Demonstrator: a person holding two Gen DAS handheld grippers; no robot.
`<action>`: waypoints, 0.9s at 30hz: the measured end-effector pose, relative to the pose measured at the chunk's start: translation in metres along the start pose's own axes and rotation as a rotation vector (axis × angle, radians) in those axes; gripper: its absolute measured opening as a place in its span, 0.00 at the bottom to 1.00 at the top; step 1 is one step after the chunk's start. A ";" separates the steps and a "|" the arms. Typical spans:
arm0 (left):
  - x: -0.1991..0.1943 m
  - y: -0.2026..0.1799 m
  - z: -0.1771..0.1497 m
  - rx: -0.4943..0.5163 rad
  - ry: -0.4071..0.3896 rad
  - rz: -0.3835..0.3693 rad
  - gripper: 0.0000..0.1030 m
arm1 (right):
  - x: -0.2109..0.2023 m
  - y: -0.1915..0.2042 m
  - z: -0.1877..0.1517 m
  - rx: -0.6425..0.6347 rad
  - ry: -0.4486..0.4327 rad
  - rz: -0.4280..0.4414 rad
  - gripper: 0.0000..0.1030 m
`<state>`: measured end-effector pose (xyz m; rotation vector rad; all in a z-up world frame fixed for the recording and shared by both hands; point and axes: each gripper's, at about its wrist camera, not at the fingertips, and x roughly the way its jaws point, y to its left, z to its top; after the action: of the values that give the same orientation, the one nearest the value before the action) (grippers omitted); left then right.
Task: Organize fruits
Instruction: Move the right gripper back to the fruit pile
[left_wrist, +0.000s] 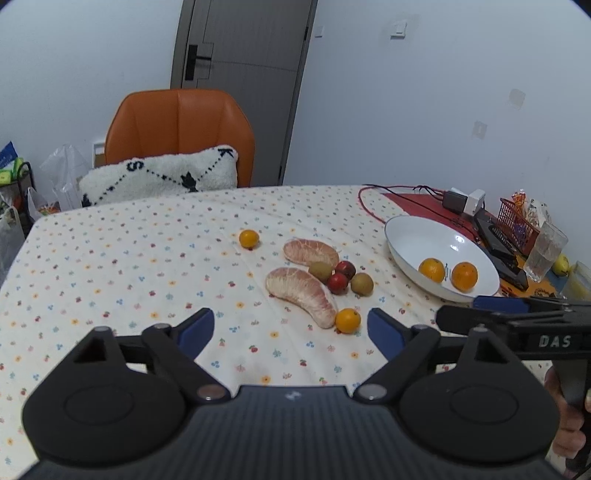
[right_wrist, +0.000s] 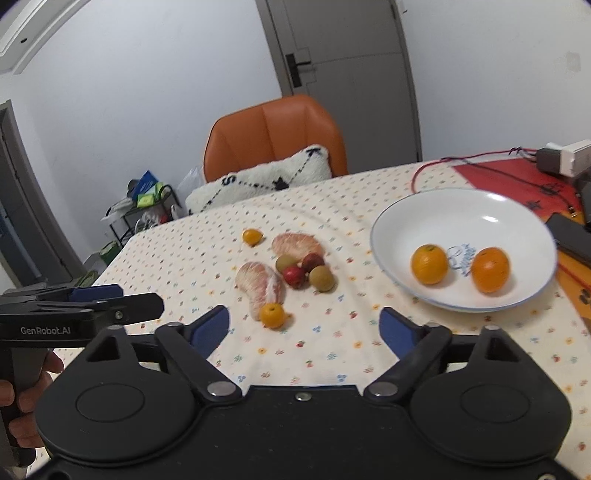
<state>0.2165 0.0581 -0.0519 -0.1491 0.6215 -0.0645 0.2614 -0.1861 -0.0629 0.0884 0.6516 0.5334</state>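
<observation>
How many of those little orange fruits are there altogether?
4. Two sit in the white bowl: one left, one right. Two lie on the tablecloth: one nearest the grippers, one farthest back. None looks hidden.

An orange chair (left_wrist: 180, 134) stands before white walls (left_wrist: 424, 110) and a grey door (left_wrist: 243, 40).

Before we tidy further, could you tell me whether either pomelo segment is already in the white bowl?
No, the white bowl holds only two oranges.

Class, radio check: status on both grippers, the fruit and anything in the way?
Left gripper and right gripper open, empty. Two oranges in the white bowl; rest of the fruit loose on the tablecloth. Nothing in the way.
</observation>
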 end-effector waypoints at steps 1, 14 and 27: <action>0.002 0.001 0.000 0.000 0.004 0.002 0.83 | 0.004 0.001 0.000 -0.003 0.008 0.006 0.79; 0.028 0.015 -0.002 -0.036 0.047 0.015 0.69 | 0.054 0.015 0.005 -0.025 0.086 0.059 0.59; 0.050 0.019 0.004 -0.061 0.065 0.027 0.67 | 0.098 0.016 0.005 -0.023 0.153 0.061 0.26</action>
<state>0.2596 0.0719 -0.0801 -0.1981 0.6907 -0.0247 0.3221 -0.1228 -0.1095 0.0464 0.7934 0.6099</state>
